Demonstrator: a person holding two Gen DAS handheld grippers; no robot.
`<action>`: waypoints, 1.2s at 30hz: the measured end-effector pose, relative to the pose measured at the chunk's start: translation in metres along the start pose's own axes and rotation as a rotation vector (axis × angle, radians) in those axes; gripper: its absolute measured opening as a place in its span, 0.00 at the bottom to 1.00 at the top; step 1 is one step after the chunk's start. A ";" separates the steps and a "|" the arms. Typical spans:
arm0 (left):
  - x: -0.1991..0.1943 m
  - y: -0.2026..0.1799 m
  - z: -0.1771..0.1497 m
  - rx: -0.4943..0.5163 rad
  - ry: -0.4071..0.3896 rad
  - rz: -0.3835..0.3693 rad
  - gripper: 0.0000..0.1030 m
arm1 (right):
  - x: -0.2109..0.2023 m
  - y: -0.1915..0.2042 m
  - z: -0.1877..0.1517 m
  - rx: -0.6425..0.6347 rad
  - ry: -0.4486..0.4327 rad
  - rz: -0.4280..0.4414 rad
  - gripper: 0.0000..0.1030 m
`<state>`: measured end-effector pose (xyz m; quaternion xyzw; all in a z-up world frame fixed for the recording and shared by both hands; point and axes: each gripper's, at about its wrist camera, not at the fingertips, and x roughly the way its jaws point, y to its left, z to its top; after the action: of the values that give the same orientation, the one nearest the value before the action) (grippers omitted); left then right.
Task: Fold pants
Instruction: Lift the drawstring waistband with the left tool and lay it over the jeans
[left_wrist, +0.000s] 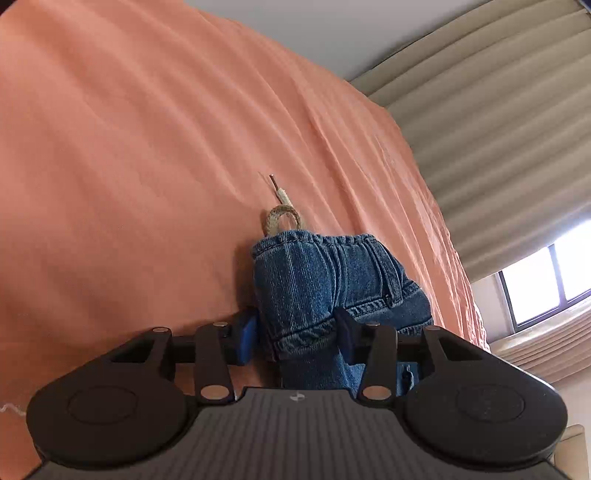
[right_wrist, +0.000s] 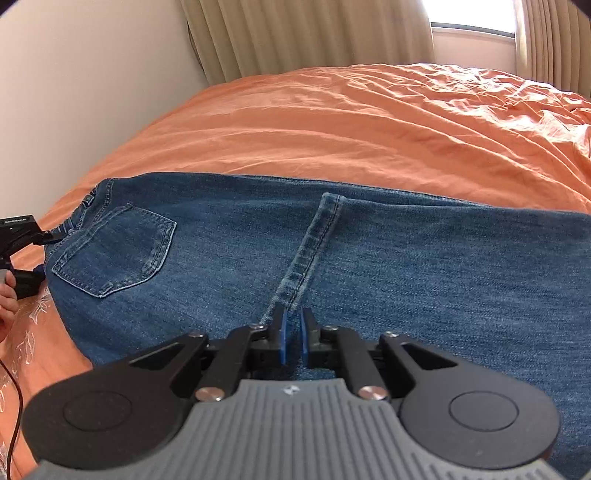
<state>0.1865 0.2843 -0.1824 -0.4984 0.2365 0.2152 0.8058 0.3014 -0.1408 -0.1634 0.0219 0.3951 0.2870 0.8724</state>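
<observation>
**Left wrist view**

- Left gripper (left_wrist: 295, 332) placed around a thick bunch of the pants (left_wrist: 332, 280) at the waistband (left_wrist: 314, 240), over the orange bedsheet (left_wrist: 147, 147).
- Jaws wide apart, gap filled with gathered denim, left blue pad (left_wrist: 246, 338) touching the fabric edge. Judged as clamped on a bulky wad, not on a flat layer.
- Drawstring (left_wrist: 280, 216) looped beyond the waistband, tip against the sheet.
- Risk: slipping of inner layers out of the wad under tension, leaving only part of the waistband held. Cause: uneven thickness between the pads.
- Risk: trapping of the drawstring inside the fold, or dragging across the sheet. Cause: loose loop outside the grip.

**Right wrist view**

- Right gripper (right_wrist: 293, 321) almost fully closed, pinching the near end of the stitched hem (right_wrist: 314, 251) lying on top of the denim.
- Pants spread flat across the bed, back pocket (right_wrist: 114, 251) facing up, next to the left gripper (right_wrist: 48, 236) at the waistband end.
- Cannot tell how many layers sit inside the pinch.
- Risk: loss of the hem during a lift. Cause: narrow bite near the strip's end.
- Risk: a skewed, wrinkled fold. Cause: unequal pull between the two ends, or lifting one end ahead of the other.
- Risk: dragging the wrinkled bedsheet up with the denim. Cause: pads set too low.
- Risk: snagging on the red cable (right_wrist: 14, 387) near the left edge. Cause: a wide sweep toward that side.
</observation>
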 end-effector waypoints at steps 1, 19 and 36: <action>0.006 -0.001 -0.001 0.008 -0.001 0.007 0.50 | 0.001 -0.001 -0.001 0.001 0.005 0.002 0.04; -0.020 -0.055 -0.010 0.180 -0.160 -0.060 0.21 | 0.005 -0.006 0.000 0.030 0.048 0.009 0.03; -0.130 -0.266 -0.212 0.969 -0.242 -0.258 0.21 | -0.120 -0.089 -0.023 0.380 -0.041 -0.121 0.19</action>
<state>0.2023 -0.0310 -0.0015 -0.0647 0.1505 0.0359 0.9858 0.2652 -0.2813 -0.1215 0.1681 0.4249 0.1540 0.8761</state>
